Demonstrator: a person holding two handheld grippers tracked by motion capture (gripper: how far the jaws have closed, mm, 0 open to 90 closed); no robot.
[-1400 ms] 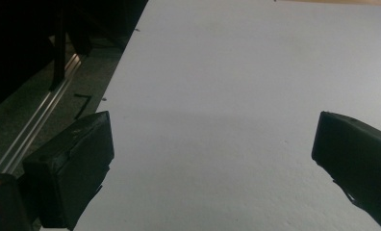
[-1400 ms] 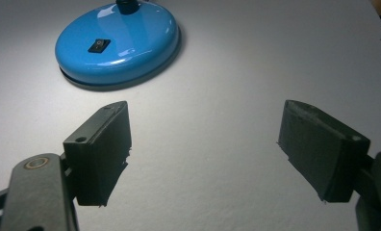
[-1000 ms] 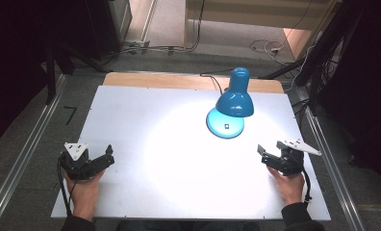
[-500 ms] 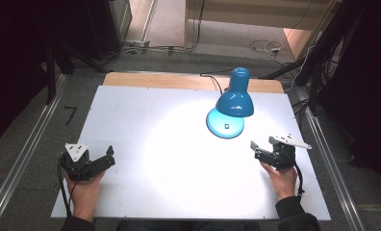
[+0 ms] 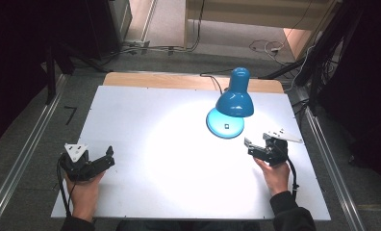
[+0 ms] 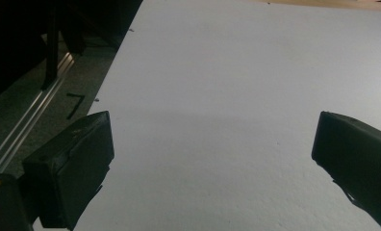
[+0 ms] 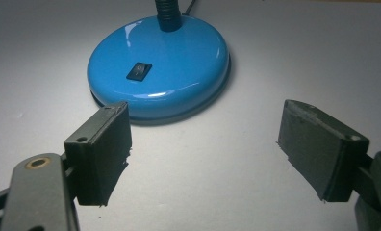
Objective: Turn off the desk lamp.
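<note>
Nearer the lamp base (image 7: 157, 67) now, right hand-held gripper (image 7: 203, 154) gapes wide, empty.

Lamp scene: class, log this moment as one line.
right gripper: open, facing lamp base | left gripper: open, over bare table | lamp: lit

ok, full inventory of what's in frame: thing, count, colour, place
Glossy blue desk lamp: 1, lit, far right of the table; round base with a black rocker switch.
Black lamp cable: 1, runs off the far edge.
White table top: 1, wooden strip along its far edge.
Grey floor with metal rails: both sides.
Left gripper: black, near-left corner, jaws open.
Right gripper: black, just near of the lamp base, jaws open.
</note>
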